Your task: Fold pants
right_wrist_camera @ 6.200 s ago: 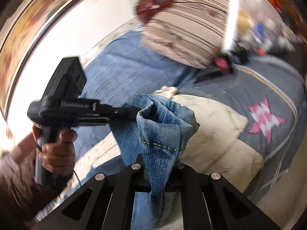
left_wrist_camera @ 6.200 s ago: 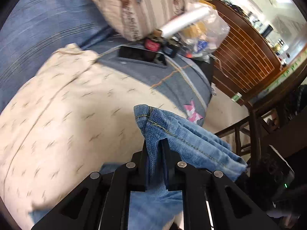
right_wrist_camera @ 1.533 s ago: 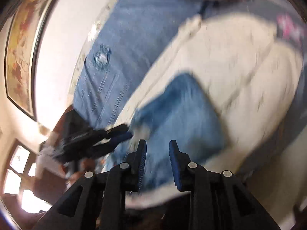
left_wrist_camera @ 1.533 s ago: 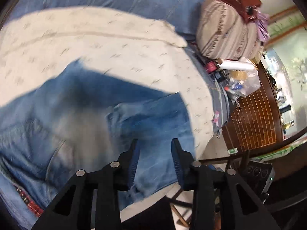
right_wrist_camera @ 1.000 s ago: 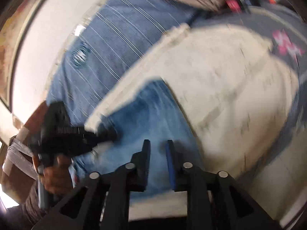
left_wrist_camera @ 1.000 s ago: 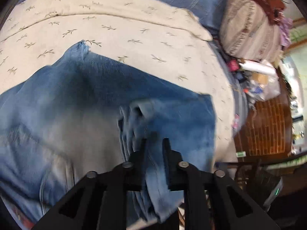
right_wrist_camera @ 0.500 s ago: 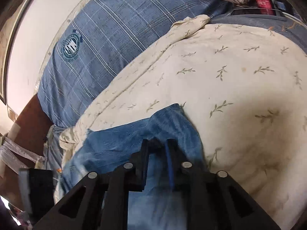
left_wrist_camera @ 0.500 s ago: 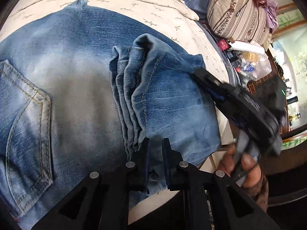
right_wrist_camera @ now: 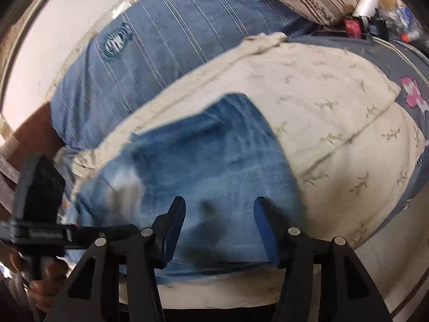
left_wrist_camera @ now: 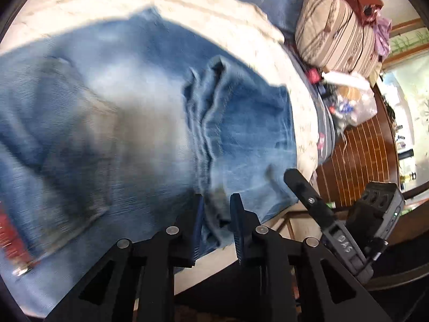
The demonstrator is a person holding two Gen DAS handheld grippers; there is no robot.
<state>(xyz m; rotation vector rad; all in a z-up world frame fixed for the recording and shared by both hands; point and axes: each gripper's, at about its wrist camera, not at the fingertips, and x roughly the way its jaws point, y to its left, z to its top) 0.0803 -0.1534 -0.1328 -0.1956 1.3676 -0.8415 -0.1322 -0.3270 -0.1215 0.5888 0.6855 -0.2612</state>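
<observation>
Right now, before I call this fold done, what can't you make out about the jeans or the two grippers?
- Jeans, left wrist view: the pocket side is motion-blurred, and the waistband runs off the left edge.
- Left gripper: jaws opening; bunched hem between them, contact unclear.
- Right gripper: jaws opening; denim beneath is smeared, so the fold's near edge is unreadable.
- Clutter by the striped pillow: too small to identify.

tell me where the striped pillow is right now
In the left wrist view the striped pillow sits upper right, beyond the cream blanket, beside the clutter.
</observation>
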